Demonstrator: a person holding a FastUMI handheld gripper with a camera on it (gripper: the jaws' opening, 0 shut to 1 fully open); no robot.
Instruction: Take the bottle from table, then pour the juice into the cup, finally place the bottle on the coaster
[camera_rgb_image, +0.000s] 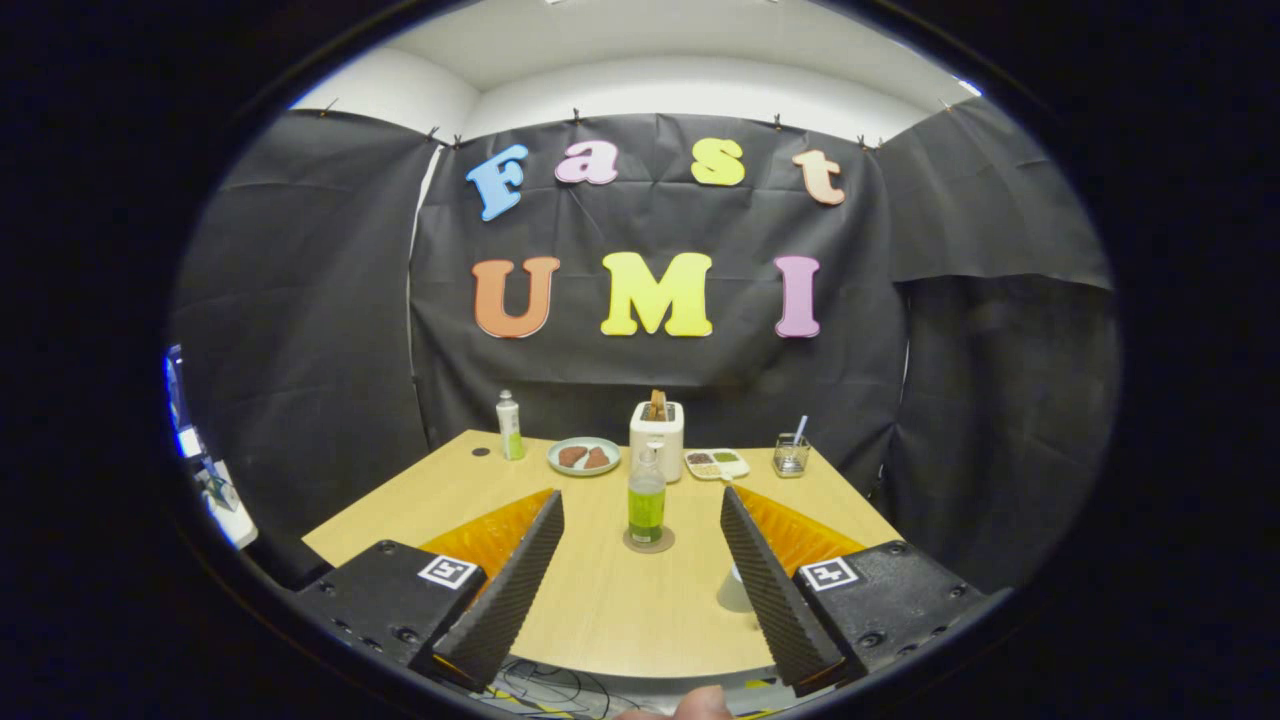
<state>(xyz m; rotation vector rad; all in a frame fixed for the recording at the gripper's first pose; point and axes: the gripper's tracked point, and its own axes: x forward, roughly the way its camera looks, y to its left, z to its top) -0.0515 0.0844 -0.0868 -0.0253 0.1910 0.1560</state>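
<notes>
Your gripper hangs over the near edge of the tabletop with its fingers spread wide and nothing between them. The bottle, about half full of green juice, stands upright on the round coaster, just ahead of your fingers and centred in the gap. The cup sits close against the inside of your right finger, partly hidden by it. Beyond the bottle you have a toaster with bread in it, a plate to its left, a small tray to its right, and a glass further right. A second bottle stands well apart at the far left corner.
</notes>
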